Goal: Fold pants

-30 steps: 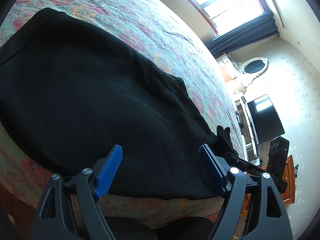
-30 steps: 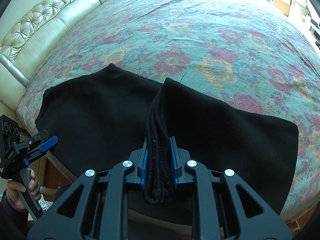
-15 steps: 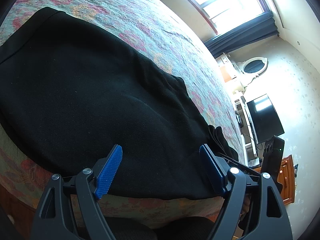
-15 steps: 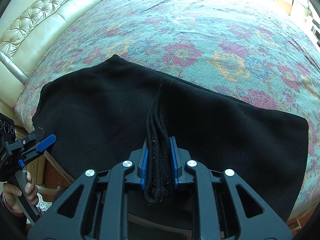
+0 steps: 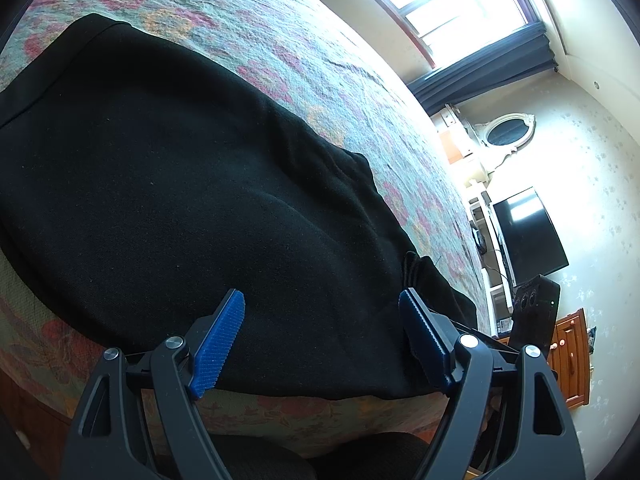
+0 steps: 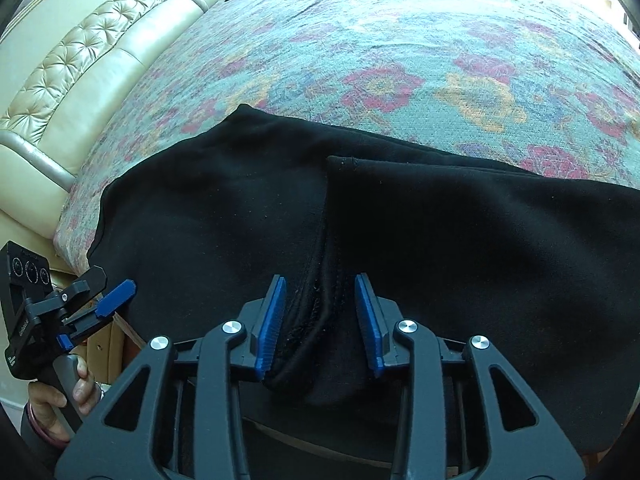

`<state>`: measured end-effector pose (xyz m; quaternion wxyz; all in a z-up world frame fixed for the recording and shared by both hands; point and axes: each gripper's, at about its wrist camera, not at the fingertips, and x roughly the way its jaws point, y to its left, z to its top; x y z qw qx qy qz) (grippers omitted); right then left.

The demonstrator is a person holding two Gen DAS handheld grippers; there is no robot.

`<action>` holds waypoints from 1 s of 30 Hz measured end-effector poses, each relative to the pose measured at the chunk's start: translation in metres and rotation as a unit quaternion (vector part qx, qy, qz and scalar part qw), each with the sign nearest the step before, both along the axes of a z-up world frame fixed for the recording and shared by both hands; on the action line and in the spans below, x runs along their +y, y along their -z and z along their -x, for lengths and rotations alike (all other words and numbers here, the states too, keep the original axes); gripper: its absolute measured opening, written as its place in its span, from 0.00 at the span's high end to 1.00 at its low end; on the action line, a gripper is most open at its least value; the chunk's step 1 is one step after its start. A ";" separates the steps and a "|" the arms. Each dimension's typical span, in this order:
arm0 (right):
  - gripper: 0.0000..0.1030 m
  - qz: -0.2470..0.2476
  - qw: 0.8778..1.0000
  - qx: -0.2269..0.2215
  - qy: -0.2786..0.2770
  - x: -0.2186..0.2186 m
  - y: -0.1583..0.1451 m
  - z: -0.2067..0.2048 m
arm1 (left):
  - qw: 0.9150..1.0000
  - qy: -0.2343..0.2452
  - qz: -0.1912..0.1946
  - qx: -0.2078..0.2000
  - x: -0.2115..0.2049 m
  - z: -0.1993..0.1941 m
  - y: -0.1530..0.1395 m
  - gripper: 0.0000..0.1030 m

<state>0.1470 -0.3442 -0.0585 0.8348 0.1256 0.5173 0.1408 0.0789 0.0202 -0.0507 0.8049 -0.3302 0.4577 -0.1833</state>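
- The black pants [image 6: 400, 220] lie spread flat on the near part of the floral bedspread [image 6: 400, 52], their near edge along the bed's near side.
- The right gripper [image 6: 320, 316] hangs low over the near edge of the pants; its jaws are opening, and the bunched ridge of fabric [image 6: 316, 312] lies between the blue pads, close by the left pad and clear of the right one.
- The left gripper [image 5: 320, 336] has its jaws released and wide apart, empty, just above the near edge of the pants [image 5: 180, 200].
- In the right wrist view, a hand [image 6: 60, 396] holds the left gripper's grip at the near left, off the bed.
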 end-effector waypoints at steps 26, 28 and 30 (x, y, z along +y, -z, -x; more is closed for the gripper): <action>0.30 0.010 0.999 -0.034 -0.027 0.035 0.007 0.030 | 1.000 0.002 -0.005 -0.003 0.000 0.000 -0.005 0.24; 0.29 0.008 0.999 -0.034 -0.030 0.040 0.006 0.028 | 1.000 0.000 -0.001 -0.003 0.001 0.000 -0.008 0.24; 0.29 -0.001 0.999 -0.033 -0.028 0.040 0.005 0.025 | 1.000 -0.002 0.003 -0.005 0.006 0.000 -0.011 0.24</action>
